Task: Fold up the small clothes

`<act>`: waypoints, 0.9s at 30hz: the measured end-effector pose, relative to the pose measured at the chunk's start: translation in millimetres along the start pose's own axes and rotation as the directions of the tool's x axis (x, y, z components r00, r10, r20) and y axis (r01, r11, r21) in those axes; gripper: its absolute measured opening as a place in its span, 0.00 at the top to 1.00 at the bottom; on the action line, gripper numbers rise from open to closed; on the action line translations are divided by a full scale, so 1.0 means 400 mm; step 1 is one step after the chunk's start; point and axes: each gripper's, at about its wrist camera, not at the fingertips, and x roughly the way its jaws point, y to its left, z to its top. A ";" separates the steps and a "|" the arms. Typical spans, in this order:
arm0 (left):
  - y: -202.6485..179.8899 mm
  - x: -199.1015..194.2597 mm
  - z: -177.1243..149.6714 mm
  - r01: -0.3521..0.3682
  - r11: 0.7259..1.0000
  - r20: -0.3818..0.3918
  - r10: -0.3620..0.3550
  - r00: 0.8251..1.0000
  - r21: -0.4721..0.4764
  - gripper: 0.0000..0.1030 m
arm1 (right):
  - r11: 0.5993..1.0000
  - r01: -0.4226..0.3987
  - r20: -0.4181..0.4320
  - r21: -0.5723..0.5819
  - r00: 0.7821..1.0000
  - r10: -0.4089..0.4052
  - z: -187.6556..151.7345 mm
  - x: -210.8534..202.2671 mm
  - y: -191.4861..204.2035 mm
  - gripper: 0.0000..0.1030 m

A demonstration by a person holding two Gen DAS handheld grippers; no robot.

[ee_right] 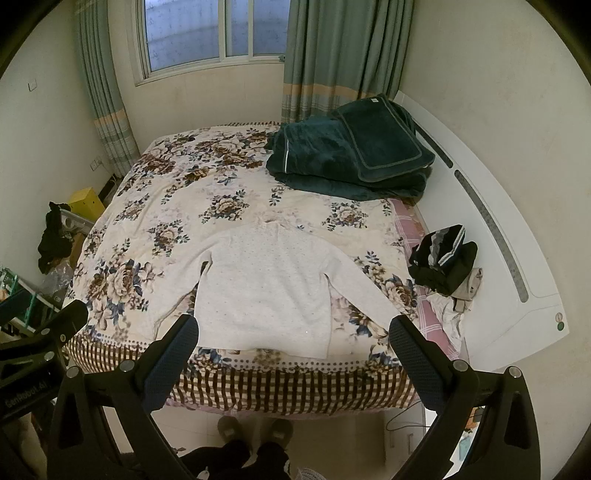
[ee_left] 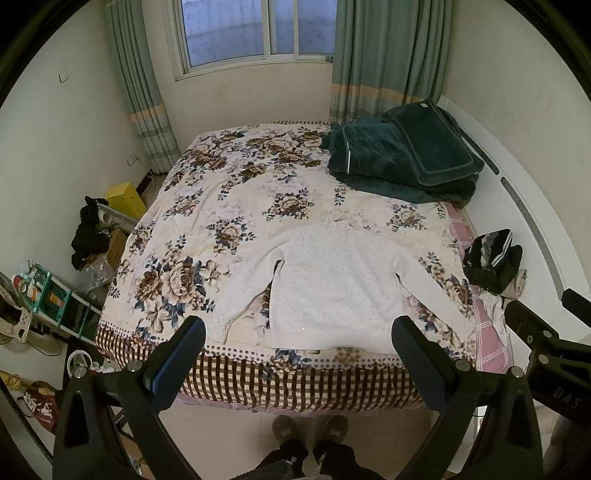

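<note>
A: Where's the sweater (ee_left: 332,284)?

B: Flat on the flowered bedspread (ee_left: 221,192), lower centre of the left wrist frame, collar toward the window (ee_left: 258,29), both sleeves angled outward, hem near the bed's front edge.

A: And the claws?

B: The left gripper (ee_left: 299,354) has its jaws spread wide, holding nothing, poised above the hem. The right gripper (ee_right: 293,350) is likewise agape and empty.

A: What differs between the views?

B: The left wrist view shows a cluttered shelf (ee_left: 48,295) at lower left and a yellow box (ee_left: 125,199) in full; the right gripper's body juts in at its right edge. The right wrist view shows more of the white headboard (ee_right: 517,266) at right, with a green dot near its end, and the left gripper's body at its lower left.

A: Shared things?

B: A dark green blanket (ee_left: 402,155) at upper right, a pile of dark clothes (ee_right: 443,258) at the right edge of the bed, and slippers (ee_left: 310,428) at bottom centre.
</note>
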 end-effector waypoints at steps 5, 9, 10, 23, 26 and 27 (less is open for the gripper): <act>-0.002 0.000 -0.002 -0.001 1.000 0.003 0.001 1.000 0.001 0.00 | 1.000 0.001 0.001 -0.001 1.000 -0.001 0.000 0.000 0.000 0.00; -0.003 -0.003 0.003 0.000 1.000 0.003 0.000 1.000 -0.002 0.00 | 1.000 0.001 0.002 0.000 1.000 -0.001 0.000 -0.002 0.000 0.00; -0.003 -0.003 0.005 0.001 1.000 0.002 -0.001 1.000 -0.003 0.00 | 1.000 0.001 0.002 0.000 1.000 -0.001 0.000 -0.002 0.000 0.00; -0.004 -0.005 0.007 0.005 1.000 0.004 -0.005 1.000 -0.002 0.00 | 1.000 -0.002 0.003 0.002 1.000 0.002 0.034 -0.024 0.030 0.00; -0.007 -0.005 0.009 0.004 1.000 0.003 -0.004 1.000 -0.002 0.00 | 1.000 -0.004 0.004 0.002 1.000 0.004 0.029 -0.024 0.028 0.00; -0.008 -0.005 0.011 0.004 1.000 0.003 -0.004 1.000 -0.001 0.00 | 1.000 -0.004 0.005 0.003 1.000 0.004 0.027 -0.022 0.027 0.00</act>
